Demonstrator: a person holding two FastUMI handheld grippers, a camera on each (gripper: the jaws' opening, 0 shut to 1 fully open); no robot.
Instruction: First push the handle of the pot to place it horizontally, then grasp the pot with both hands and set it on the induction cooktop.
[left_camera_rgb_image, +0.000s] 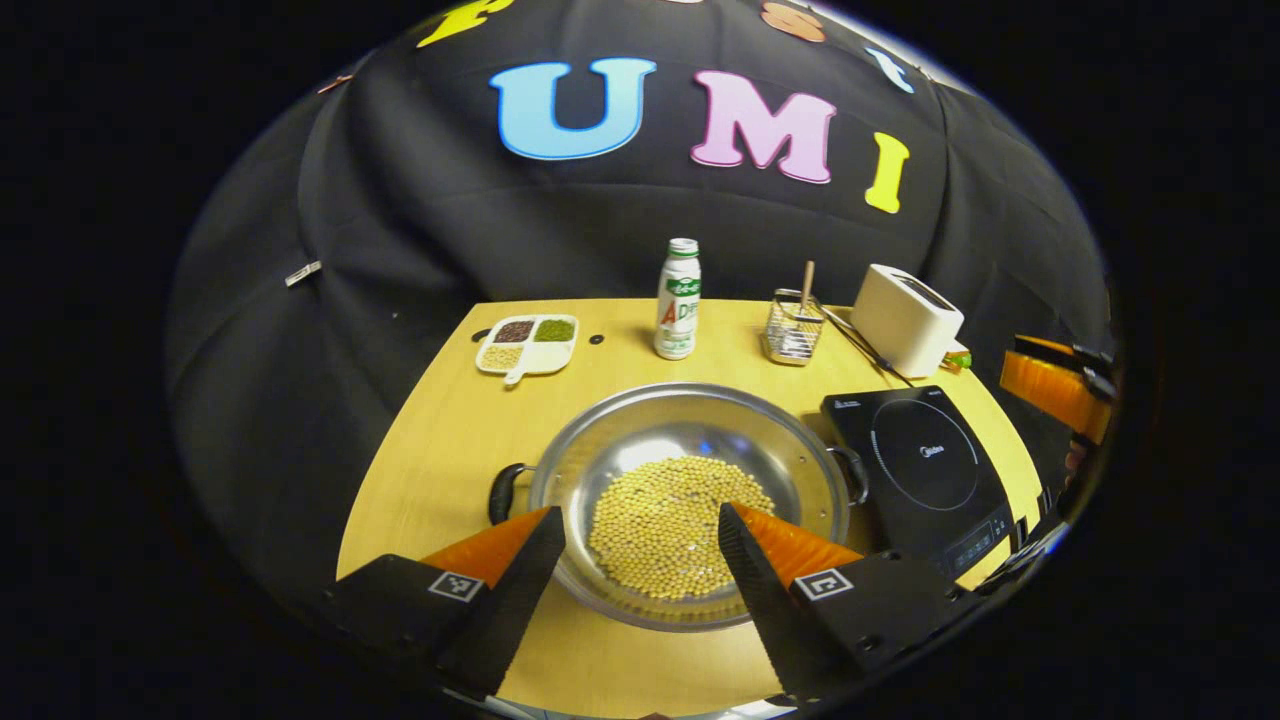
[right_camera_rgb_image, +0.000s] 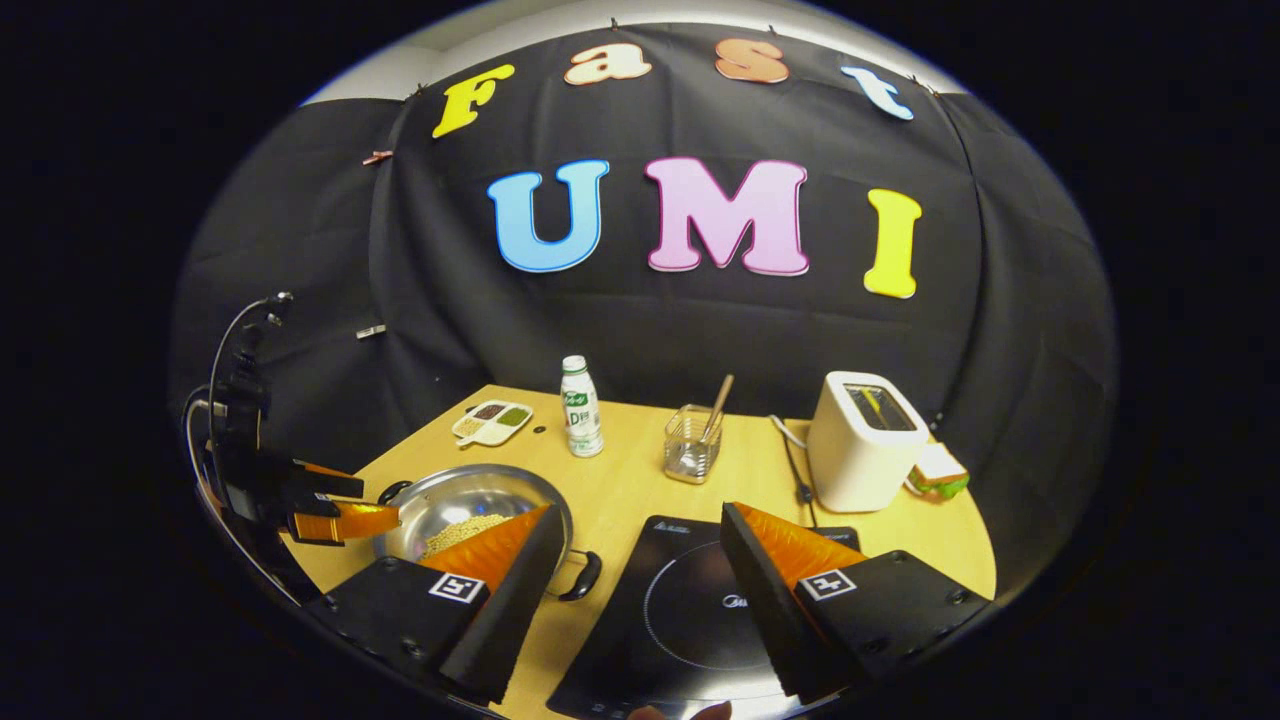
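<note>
Two open, empty tools: left tool (left_camera_rgb_image: 640, 545) above the bean-filled pot (left_camera_rgb_image: 690, 500); right tool (right_camera_rgb_image: 635, 545) above the induction cooktop (right_camera_rgb_image: 690, 610).

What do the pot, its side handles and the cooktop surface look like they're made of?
The pot looks like bare polished metal, probably steel: silvery, with bright reflections on its wall. Its handles are dark loops, possibly plastic-coated; hard to tell. The induction cooktop has a glossy black top, likely glass, with a printed white ring. The table looks like light wood or laminate.

Bare table (left_camera_rgb_image: 440, 440) flanks the pot's (left_camera_rgb_image: 690, 440) left handle (left_camera_rgb_image: 503, 492); the cooktop (left_camera_rgb_image: 925, 470) crowds its right handle (left_camera_rgb_image: 852, 472).
</note>
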